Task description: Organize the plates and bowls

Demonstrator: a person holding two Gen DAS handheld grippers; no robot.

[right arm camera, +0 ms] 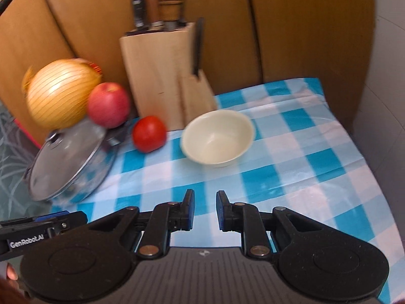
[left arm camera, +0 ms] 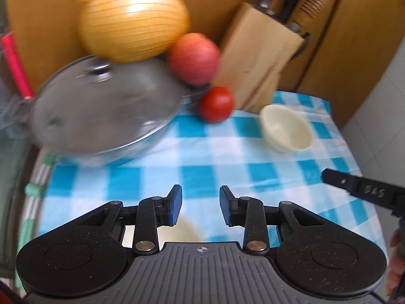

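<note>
A cream bowl [right arm camera: 218, 136] stands upright on the blue-and-white checked cloth [right arm camera: 291, 167], in front of the knife block; it also shows in the left wrist view [left arm camera: 287, 130] at the right. My right gripper [right arm camera: 204, 209] is open and empty, a short way in front of the bowl. My left gripper [left arm camera: 200, 207] is open and empty over the cloth; a pale rounded object [left arm camera: 186, 230], only partly visible, lies just under its jaws. The right gripper's body [left arm camera: 364, 191] reaches in at the right of the left wrist view.
A glass pot lid [right arm camera: 68, 159] leans at the left [left arm camera: 101, 109]. An onion [right arm camera: 60, 93], an apple [right arm camera: 108, 105] and a tomato [right arm camera: 149, 133] sit beside it. A wooden knife block [right arm camera: 162, 76] stands at the back against wooden panels. The table edge runs along the right.
</note>
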